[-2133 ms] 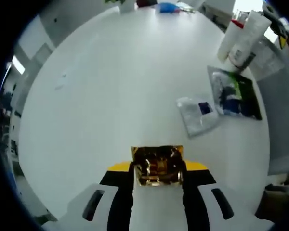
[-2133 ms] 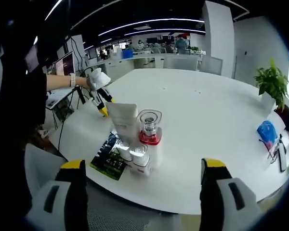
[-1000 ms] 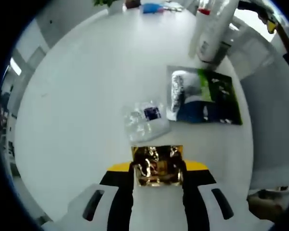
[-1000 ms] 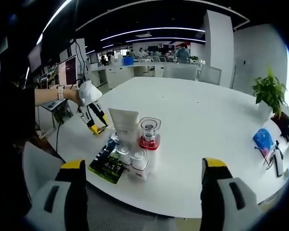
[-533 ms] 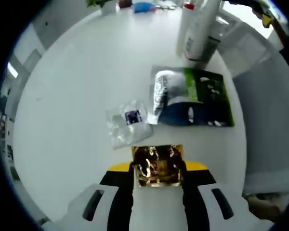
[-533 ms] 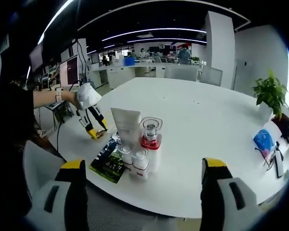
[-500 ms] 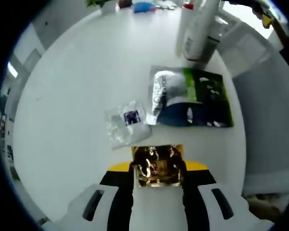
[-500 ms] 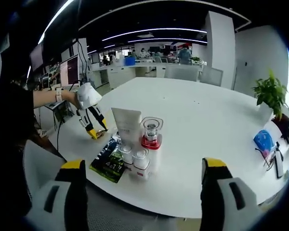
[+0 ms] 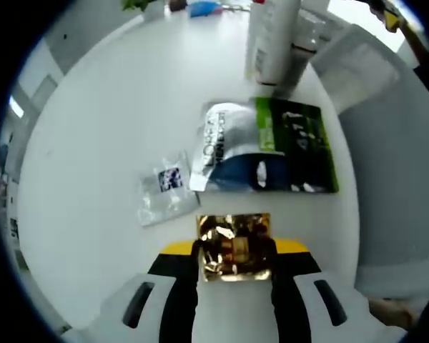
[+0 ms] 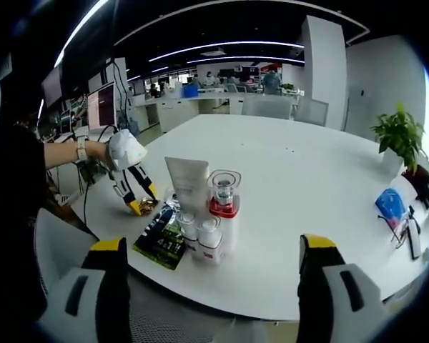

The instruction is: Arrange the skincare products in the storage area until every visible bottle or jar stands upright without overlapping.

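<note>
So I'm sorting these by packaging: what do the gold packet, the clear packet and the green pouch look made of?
Gold packet: metallic foil, judging by its crinkled mirror glints. Clear packet: thin transparent plastic film, wrinkled and see-through around a dark label. Green pouch: probably glossy laminated plastic or foil, with a silvery sheen at one end.

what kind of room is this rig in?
Most likely an open-plan office: a big white table, rows of desks with monitors behind, strip ceiling lights, and a potted plant.

White round table (image 9: 100, 107) carries flat sachets (image 9: 264, 146), upright tubes (image 10: 188, 187) and bottles (image 10: 209, 239).
</note>
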Demonstrator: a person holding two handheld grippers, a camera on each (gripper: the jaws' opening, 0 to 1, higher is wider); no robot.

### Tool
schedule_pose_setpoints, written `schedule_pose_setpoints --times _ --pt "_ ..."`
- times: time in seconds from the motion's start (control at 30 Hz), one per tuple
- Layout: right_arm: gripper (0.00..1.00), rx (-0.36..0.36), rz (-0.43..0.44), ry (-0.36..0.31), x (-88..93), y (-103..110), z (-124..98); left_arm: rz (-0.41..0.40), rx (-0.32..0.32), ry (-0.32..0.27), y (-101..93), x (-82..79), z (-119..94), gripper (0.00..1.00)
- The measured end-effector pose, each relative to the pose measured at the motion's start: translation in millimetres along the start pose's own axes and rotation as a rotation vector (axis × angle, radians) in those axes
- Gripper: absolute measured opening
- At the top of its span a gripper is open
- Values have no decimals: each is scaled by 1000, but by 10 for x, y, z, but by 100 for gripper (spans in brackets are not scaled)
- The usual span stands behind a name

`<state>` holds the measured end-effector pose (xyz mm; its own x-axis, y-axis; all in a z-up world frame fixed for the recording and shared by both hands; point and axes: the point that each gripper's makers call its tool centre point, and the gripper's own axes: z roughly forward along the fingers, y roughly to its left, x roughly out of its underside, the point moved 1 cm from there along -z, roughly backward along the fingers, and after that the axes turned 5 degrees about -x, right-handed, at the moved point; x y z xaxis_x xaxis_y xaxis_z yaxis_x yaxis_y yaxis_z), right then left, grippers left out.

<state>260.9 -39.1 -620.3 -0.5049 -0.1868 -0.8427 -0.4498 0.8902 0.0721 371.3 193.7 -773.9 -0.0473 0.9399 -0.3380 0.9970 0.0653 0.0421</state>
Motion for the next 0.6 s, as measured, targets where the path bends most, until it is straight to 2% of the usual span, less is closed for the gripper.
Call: schedule_pose_setpoints --times 0.33,0.4,0.6 --pt "100 8 1 2 11 -11 -19 4 -25 -25 -33 -111 49 36" --pt "100 7 -1 5 16 -5 -16 32 -28 -20 -24 -110 54 36" --pt "100 4 -2 7 23 14 -14 10 -45 -26 -19 -106 51 36"
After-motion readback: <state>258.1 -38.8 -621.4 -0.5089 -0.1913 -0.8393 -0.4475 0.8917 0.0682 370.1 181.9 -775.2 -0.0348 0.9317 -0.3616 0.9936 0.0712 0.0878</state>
